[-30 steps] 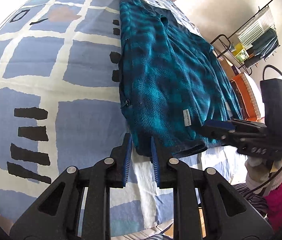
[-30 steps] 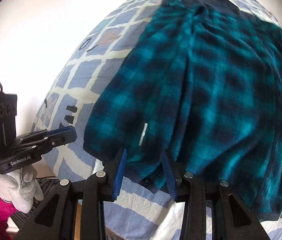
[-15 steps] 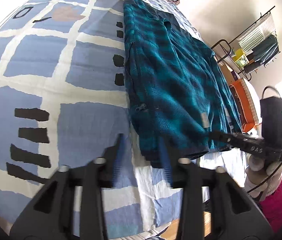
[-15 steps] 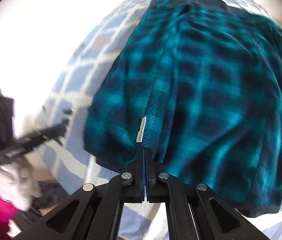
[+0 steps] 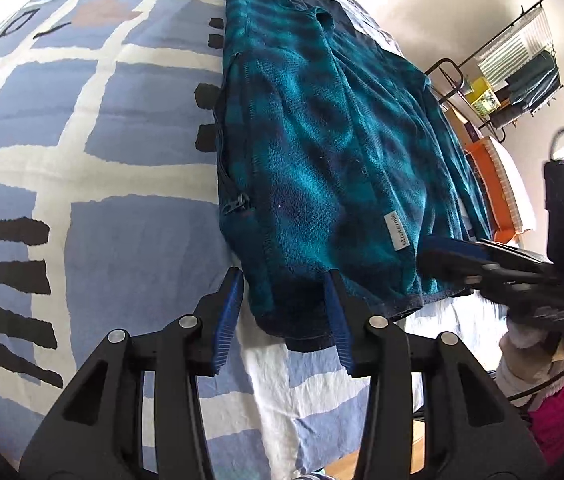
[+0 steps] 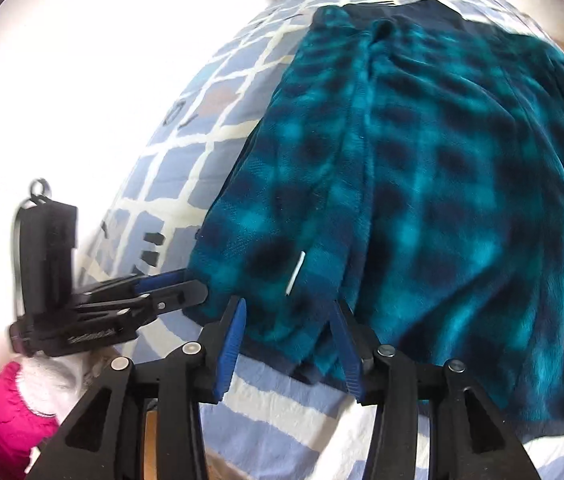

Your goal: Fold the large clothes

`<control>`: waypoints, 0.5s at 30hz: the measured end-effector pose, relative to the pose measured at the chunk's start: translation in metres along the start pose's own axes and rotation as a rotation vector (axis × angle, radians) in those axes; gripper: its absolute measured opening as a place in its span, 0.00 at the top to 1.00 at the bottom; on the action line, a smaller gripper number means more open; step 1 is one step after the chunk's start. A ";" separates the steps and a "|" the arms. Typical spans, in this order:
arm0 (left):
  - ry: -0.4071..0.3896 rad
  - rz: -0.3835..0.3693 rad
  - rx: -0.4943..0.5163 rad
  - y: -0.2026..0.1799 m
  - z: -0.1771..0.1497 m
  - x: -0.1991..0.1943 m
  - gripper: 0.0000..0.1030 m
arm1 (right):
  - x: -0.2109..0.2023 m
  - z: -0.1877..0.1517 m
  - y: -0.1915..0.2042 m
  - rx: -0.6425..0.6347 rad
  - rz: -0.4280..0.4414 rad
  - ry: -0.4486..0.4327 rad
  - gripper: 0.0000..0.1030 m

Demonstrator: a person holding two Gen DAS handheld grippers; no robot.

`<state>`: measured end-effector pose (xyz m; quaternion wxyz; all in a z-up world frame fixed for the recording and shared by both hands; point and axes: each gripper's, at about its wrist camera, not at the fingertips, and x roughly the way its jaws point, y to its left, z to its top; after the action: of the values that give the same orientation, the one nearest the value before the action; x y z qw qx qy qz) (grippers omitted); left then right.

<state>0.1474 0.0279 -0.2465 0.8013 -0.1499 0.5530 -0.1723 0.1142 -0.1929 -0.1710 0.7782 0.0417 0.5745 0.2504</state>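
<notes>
inspector a: any legible text in the left wrist view?

inspector b: one item. a small white label [image 5: 394, 231] sewn near the hem of the teal plaid fleece [image 5: 321, 140]; small dark lettering runs along it, too fine to read with certainty

inspector a: and the right wrist view?

inspector b: the same label [image 6: 296, 273] shows edge-on, unreadable. white lettering on the body of the left gripper [image 6: 198, 286] is blurred, not legible
</notes>
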 end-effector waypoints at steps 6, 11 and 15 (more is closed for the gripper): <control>0.038 0.036 0.051 -0.007 -0.009 0.009 0.63 | 0.005 -0.004 -0.012 -0.023 -0.070 0.054 0.99; -0.133 0.106 0.106 -0.030 -0.008 -0.025 0.63 | 0.017 -0.005 -0.019 -0.020 -0.035 0.058 0.91; -0.177 0.107 0.200 -0.057 0.000 -0.022 0.63 | 0.009 -0.009 -0.018 -0.026 0.000 0.037 0.70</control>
<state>0.1340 -0.0134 -0.2029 0.8658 -0.0543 0.4674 -0.1698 0.1146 -0.2067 -0.1886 0.7678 0.0272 0.5855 0.2586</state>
